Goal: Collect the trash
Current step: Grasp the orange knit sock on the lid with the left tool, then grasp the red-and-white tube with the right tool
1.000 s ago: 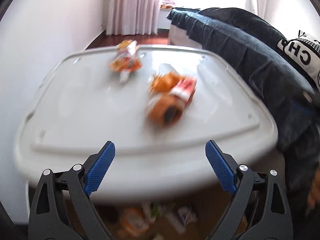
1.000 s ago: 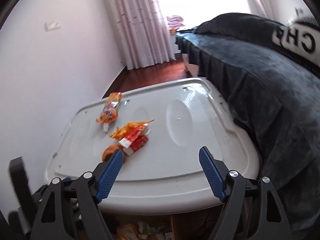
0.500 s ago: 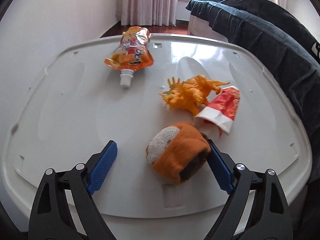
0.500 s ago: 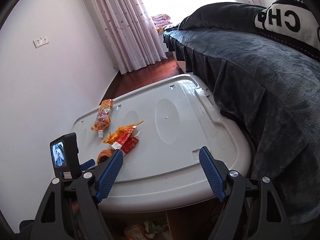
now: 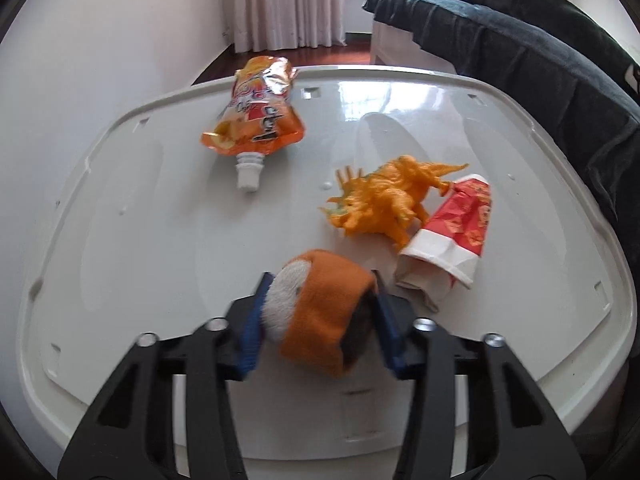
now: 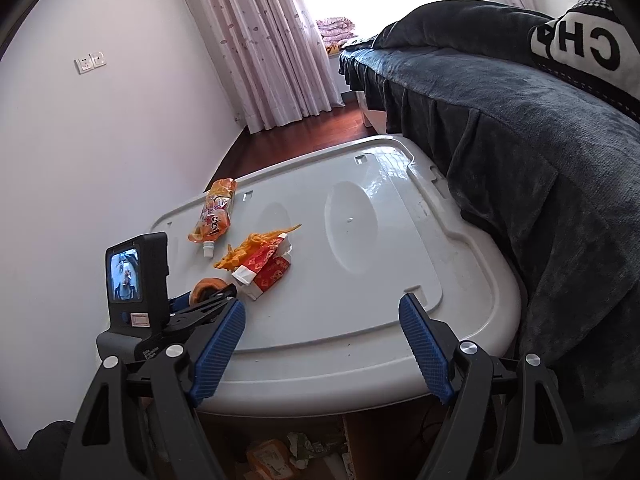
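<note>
1. Plush toy (image 5: pixel 320 312), orange with a white patch, sits at the near edge of the white surface (image 5: pixel 140 240), right between the blue pads of my left tool (image 5: pixel 318 320). The jaws are closing on it; both pads look to be touching its sides already, though I judge the squeeze is not finished.

2. Its long axis runs roughly near-to-far, along the line the left tool points, so the pads meet it across its short width. That suits a pinch from the sides.

3. Just right of the plush lies a crushed red-and-white paper cup (image 5: pixel 452 248), its open end nearest the right pad. I see a small gap between them, so lifting straight up should clear it.

4. Beyond the cup lies an orange plastic dinosaur (image 5: pixel 388 204), touching the cup. Farther and to the left lies an orange spout pouch (image 5: pixel 256 120), spout pointing toward me, well apart from the rest.

5. My right tool (image 6: pixel 322 348) hangs off the near edge of the surface, jaws wide and holding nothing. From its view the left tool (image 6: pixel 212 294) is clearly the nearer to all the litter.

6. Below the near edge, on the floor, I can make out some wrappers (image 6: pixel 288 456); whether a bin is there I cannot tell.
</note>
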Demonstrator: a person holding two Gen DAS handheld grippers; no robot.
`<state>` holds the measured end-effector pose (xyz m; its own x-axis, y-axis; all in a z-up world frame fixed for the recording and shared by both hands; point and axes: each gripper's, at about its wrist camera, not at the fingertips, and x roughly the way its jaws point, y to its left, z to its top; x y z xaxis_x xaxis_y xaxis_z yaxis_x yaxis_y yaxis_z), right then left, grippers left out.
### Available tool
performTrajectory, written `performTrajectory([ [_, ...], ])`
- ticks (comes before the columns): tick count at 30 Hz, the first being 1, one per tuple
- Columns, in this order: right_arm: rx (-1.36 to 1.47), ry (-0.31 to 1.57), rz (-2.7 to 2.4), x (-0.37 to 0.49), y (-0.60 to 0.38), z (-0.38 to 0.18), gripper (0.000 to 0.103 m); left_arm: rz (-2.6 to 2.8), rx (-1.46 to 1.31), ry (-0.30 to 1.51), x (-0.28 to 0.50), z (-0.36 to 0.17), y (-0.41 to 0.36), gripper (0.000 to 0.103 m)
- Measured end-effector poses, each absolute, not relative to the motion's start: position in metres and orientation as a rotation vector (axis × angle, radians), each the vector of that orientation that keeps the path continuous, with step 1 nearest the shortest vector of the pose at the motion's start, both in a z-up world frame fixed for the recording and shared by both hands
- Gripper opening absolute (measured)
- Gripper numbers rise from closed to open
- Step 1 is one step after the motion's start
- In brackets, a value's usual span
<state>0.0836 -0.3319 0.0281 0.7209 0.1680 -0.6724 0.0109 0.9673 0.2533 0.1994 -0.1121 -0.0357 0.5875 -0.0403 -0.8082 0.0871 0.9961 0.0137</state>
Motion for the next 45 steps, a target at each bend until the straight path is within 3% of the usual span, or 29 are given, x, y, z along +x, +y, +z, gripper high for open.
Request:
performTrajectory([
  [7, 0.241, 0.77, 0.096, 0.084, -0.329, 0.027, 0.078, -0.129, 0.011, 0.887, 0.186, -0.036, -0.093, 0.029],
  [18, 0.193, 0.836, 0.1, 0.102, -0.293, 0.01, 0.078, 0.01, -0.061, 0.895, 0.139, -0.031, 0.0, 0.028],
  [34, 0.012, 0.972, -0.029, 0.224, -0.186, -0.064, 0.078, -0.032, -0.029, 0.859, 0.129, -0.031, 0.003, 0.028],
  [45, 0.03, 0.923, -0.206, 0.199, -0.258, -0.055, 0.074, -0.025, -0.037, 0.855, 0.129, -0.032, 0.003, 0.029],
])
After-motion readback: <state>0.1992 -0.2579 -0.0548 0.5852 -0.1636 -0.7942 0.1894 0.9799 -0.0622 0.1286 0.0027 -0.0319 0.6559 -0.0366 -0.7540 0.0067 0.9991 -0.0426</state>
